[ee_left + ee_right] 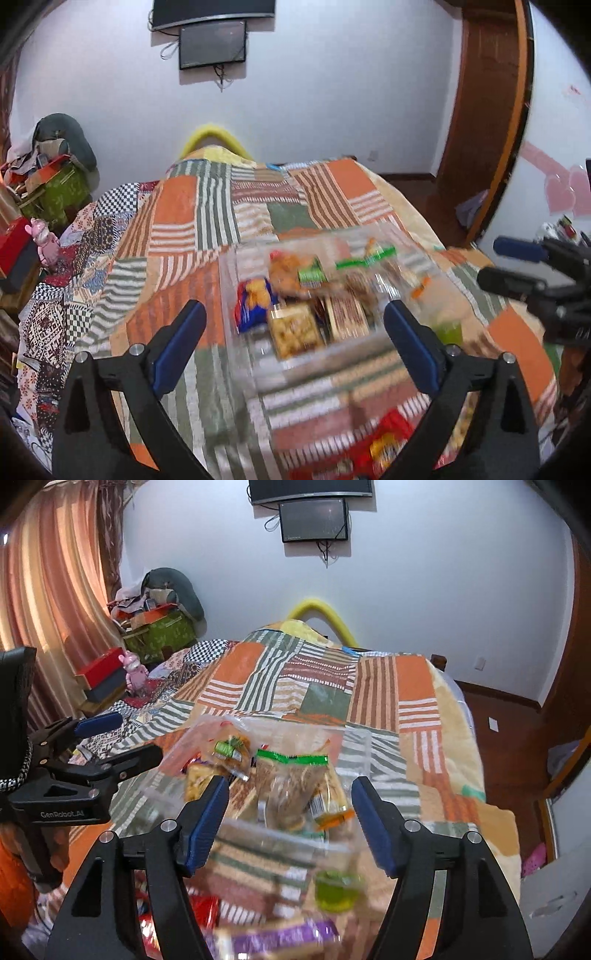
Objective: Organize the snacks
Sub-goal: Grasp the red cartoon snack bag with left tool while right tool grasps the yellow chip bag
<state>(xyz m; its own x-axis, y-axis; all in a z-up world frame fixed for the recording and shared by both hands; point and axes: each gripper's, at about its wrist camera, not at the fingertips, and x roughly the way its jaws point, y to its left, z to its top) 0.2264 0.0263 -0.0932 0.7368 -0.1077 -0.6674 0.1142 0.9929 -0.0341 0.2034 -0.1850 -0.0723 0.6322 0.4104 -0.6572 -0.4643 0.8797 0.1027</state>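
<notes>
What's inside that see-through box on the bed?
The clear box holds snack packets: a blue bag, a green-topped bag, and a yellow cracker-like pack. Blur and overlapping packets hide whatever lies at the bottom.

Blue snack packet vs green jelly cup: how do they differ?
The blue snack packet lies inside the clear container; the green jelly cup sits outside it on the quilt. The packet is a flat, opaque wrapper; the cup is rounded and translucent. Both are motion-blurred, and neither gripper touches them.
</notes>
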